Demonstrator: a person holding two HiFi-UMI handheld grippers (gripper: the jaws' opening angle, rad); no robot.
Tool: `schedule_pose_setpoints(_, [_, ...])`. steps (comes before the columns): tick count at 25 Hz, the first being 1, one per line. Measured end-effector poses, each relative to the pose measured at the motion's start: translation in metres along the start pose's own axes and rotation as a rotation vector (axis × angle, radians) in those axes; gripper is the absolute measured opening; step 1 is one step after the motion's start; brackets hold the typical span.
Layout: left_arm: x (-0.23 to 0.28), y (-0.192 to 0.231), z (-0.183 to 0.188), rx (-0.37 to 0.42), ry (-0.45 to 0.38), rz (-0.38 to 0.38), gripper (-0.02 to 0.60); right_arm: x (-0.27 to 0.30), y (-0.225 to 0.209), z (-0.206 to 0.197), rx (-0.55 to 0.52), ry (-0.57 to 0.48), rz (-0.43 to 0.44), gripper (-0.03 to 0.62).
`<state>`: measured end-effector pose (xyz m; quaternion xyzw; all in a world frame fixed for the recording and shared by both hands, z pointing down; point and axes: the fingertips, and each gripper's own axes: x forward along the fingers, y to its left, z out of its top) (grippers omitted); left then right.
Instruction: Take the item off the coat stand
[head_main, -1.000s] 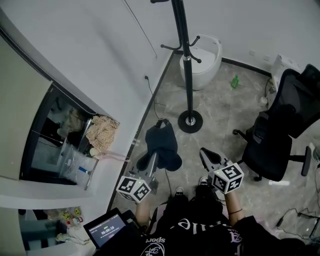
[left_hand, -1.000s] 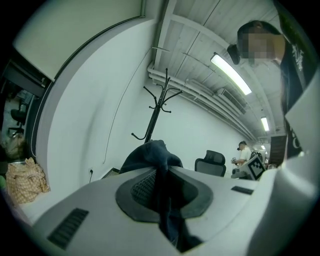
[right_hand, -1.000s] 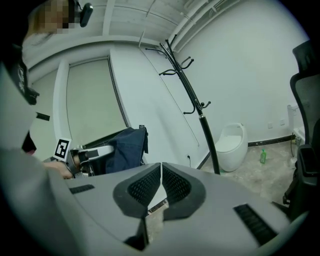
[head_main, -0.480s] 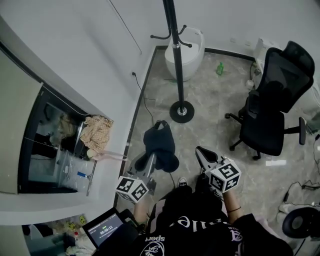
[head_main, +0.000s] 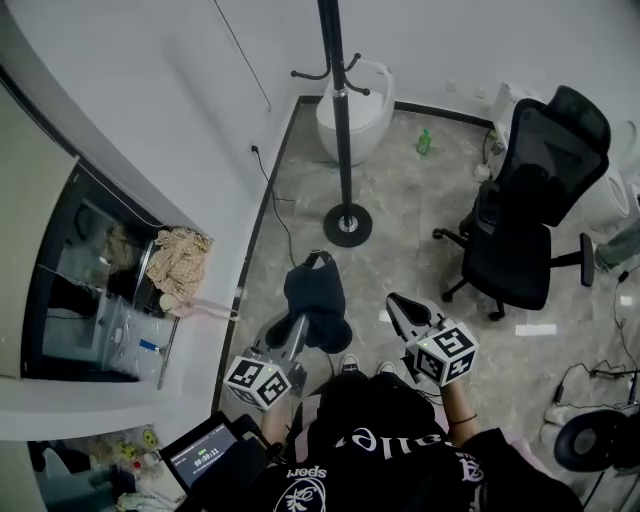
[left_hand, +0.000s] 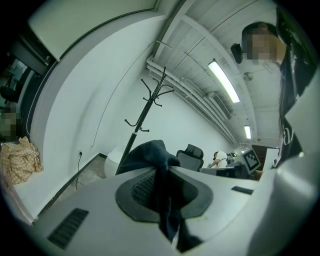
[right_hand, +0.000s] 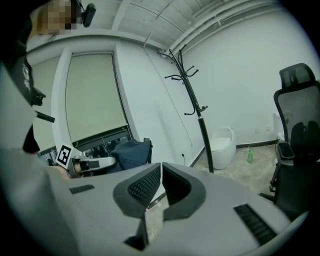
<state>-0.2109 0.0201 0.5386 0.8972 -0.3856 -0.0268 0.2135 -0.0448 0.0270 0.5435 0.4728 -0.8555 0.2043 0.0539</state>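
Left gripper (head_main: 297, 330) is clamped on the dark blue cloth item (head_main: 316, 300). The fabric is soft, matte and crumpled, bunched between the ribbed black pads. In the left gripper view one fold trails down past them. There is a small loop at the item's 12 o'clock end. The item is held above the grey marbled floor (head_main: 420, 235), off the coat stand (head_main: 343, 150), which stands well apart at the item's 12 o'clock. The stand is a slim black pole with curved hooks and a round disc base; its top is cut off by the head view's upper edge. Right gripper (right_hand: 161, 172) is at the item's 3 o'clock, its ribbed pads together with nothing between them. A white rounded tub (head_main: 370, 110) sits behind the pole and is partly hidden by it. A black high-backed office chair (head_main: 520, 220) is at 2 o'clock. A small green bottle (head_main: 424, 143) stands by the wall at 1 o'clock, too small to read. Beige crumpled cloth (head_main: 178, 262) lies on a ledge at 9 o'clock. The folds hide the item's true shape, so its kind cannot be told.
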Motion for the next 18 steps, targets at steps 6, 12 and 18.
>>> schedule_pose_setpoints(6, [-0.009,-0.019,-0.009,0.001,0.008,0.003,0.041,-0.018,-0.001,-0.001,-0.003,0.001,0.017,0.021])
schedule_pose_setpoints(12, [-0.011,-0.04,-0.016,-0.002,0.028,0.001,0.041,-0.031,-0.008,-0.004,0.008,-0.009,0.025,0.021])
schedule_pose_setpoints(18, [-0.011,-0.052,-0.014,0.009,0.043,-0.009,0.041,-0.04,-0.008,-0.005,0.016,-0.003,0.033,0.021])
